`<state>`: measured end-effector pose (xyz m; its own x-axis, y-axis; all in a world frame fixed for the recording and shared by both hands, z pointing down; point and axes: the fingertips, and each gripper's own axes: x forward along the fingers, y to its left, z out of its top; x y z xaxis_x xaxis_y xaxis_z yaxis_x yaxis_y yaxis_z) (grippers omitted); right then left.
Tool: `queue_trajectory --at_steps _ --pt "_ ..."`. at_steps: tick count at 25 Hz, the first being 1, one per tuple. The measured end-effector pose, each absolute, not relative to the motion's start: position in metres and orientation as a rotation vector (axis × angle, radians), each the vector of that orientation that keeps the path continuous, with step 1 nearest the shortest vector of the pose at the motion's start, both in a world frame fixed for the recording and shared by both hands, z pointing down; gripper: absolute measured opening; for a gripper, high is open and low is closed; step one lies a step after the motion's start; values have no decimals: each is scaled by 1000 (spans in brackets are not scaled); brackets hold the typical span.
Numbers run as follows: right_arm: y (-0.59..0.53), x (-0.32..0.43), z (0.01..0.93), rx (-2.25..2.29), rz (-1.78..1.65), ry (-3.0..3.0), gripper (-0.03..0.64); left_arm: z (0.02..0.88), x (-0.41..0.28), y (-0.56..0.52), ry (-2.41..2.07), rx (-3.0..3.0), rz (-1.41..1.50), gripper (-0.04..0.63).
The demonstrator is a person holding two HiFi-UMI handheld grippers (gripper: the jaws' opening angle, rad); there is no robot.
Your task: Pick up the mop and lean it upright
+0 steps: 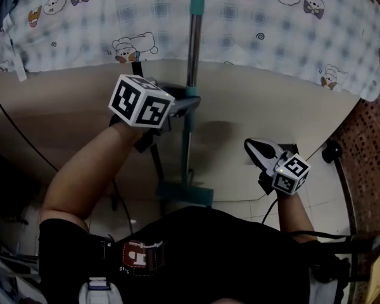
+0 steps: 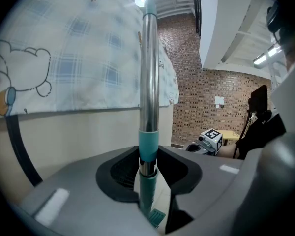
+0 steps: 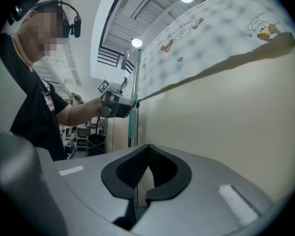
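Note:
The mop stands upright against the beige wall, its metal and teal handle [image 1: 193, 49] rising past the patterned cloth. Its teal head [image 1: 185, 193] rests on the floor below. My left gripper [image 1: 187, 102] is shut on the handle [image 2: 148, 82] at the teal collar, and the pole runs straight up between the jaws [image 2: 148, 157]. The right gripper view shows the same handle [image 3: 132, 117] with the left gripper [image 3: 122, 104] around it. My right gripper [image 1: 254, 146] hangs to the right of the mop, apart from it. Its jaws [image 3: 147, 150] are shut with nothing between them.
A checked cloth with cartoon animals [image 1: 272, 24] drapes over the top of the beige wall [image 1: 266, 106]. A black cable [image 1: 19, 132] curves down at the left. A brick wall [image 1: 367, 138] and dark stand parts [image 1: 332, 151] lie to the right, over a tiled floor [image 1: 316, 182].

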<state>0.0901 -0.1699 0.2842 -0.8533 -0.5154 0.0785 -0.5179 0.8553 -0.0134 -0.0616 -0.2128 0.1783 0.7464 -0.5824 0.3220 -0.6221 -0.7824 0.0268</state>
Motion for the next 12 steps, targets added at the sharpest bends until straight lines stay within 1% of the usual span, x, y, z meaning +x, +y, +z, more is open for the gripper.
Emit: queue_trajectory --at_steps 12 --pt "-167 81 314 775 152 -2932 14 252 -62 -215 -975 2720 512 114"
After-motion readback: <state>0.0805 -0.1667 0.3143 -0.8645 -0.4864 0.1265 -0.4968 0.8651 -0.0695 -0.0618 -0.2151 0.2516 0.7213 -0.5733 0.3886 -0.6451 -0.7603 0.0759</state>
